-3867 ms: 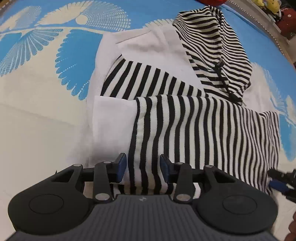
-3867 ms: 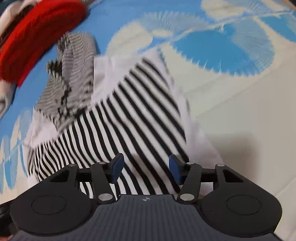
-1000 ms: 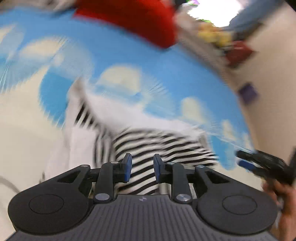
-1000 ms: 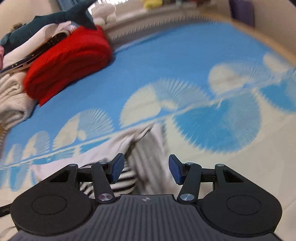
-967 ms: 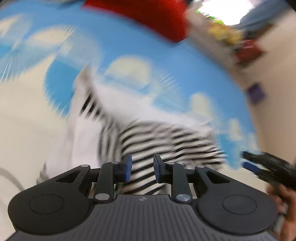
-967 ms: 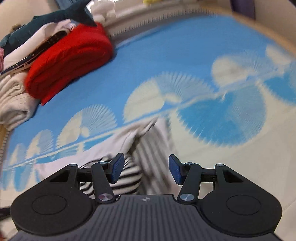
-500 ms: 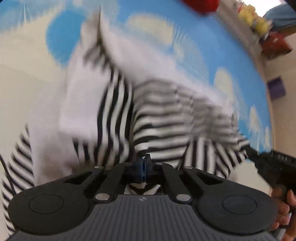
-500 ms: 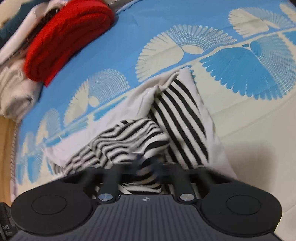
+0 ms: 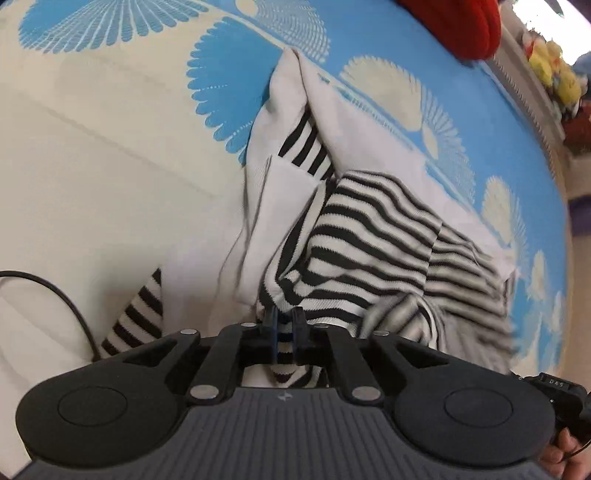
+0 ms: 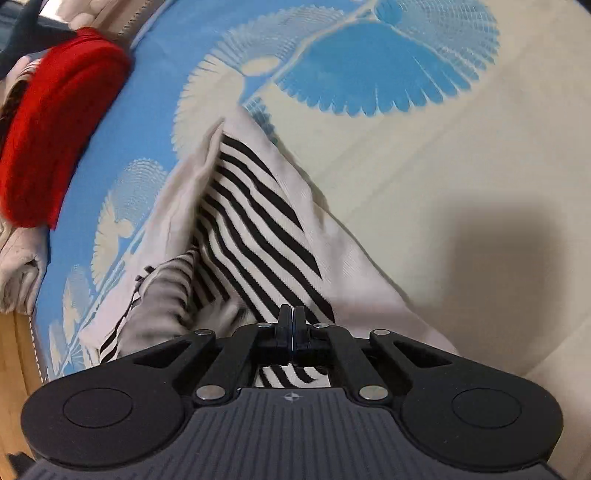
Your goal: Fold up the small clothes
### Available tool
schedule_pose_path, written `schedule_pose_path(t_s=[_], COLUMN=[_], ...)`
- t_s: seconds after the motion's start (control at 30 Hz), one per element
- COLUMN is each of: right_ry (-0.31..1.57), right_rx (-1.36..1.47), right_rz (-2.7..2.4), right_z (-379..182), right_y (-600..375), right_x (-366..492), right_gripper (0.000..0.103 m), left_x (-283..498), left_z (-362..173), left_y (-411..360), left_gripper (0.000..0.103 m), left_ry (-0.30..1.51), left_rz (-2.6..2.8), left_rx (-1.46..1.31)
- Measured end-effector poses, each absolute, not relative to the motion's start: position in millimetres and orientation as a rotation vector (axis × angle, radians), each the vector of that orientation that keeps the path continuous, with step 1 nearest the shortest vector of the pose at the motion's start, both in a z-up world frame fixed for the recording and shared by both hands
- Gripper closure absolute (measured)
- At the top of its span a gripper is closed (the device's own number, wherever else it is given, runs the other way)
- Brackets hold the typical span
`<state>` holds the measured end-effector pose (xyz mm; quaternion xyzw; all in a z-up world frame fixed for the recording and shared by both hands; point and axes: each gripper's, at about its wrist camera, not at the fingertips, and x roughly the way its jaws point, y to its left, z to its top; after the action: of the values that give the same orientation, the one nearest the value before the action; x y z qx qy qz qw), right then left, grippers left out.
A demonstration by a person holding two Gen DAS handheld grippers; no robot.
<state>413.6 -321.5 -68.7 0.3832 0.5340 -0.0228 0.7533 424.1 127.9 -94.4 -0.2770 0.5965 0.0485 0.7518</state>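
Note:
A small black-and-white striped hoodie (image 9: 373,240) with plain white panels lies bunched on a blue and cream patterned cover (image 9: 92,166). My left gripper (image 9: 284,317) is shut on a striped fold at the garment's near edge. In the right wrist view the same hoodie (image 10: 255,229) stretches away from me, and my right gripper (image 10: 291,317) is shut on its striped near edge. The cloth rises toward both grippers. The right gripper's body and the hand that holds it show at the lower right of the left wrist view (image 9: 561,395).
A folded red knit (image 10: 51,122) lies at the far left beside pale folded clothes (image 10: 18,266); it also shows in the left wrist view (image 9: 454,22). A black cable (image 9: 62,299) curves over the cover at the left. A wooden edge (image 10: 14,350) borders the cover.
Both grippers were open above the hoodie a second ago; they have come down and shut on its near edge. The striped cloth is now bunched and drawn up toward them.

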Motion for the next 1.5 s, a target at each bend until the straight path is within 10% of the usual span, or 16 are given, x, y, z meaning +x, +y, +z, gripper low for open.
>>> schedule_pose_path(t_s=[0.1,0.2,0.43,0.53,0.77,0.93,1.0,1.2,1.5], right_ry=[1.064,1.057,1.187,1.144,0.748,1.145,1.212,0.937,1.225], right_rx=[0.868,0.869,0.76,0.728,0.952,0.91,0.909,0.705,0.697], right_rz=[0.049,0.111,0.135,0.12,0.157,-0.085,-0.141,-0.163,0.056], right_z=[-51,-41,-56,-51,-6,-66,-79,-22,-70], right_y=[-310,-294,-247,-245,-288,-295,-296,-297,-274], right_x=[418,424,428,425,408,412,409,406,426], right_gripper=[0.09,0.037,0.04,0.099,0.1,0.098,0.08,0.058,0.061], left_x=[426,431,430,429,423,427,428,429,433], left_z=[-75,-78,-88,-77,-35,-87,-85,-49,-93], left_y=[130,133,137,135,142,146,147,144,128], left_gripper=[0.062,0.061,0.074,0.1,0.1,0.096,0.096,0.083,0.086], left_ry=[1.205,1.195,1.262,1.207,0.975,1.288,1.284,1.086,1.302], left_rz=[0.111,0.135,0.144,0.092,-0.021,0.102,0.087,0.007,0.096], left_rx=[-0.593,-0.637,-0.621,-0.611,-0.61,-0.565,-0.554,-0.579,-0.505])
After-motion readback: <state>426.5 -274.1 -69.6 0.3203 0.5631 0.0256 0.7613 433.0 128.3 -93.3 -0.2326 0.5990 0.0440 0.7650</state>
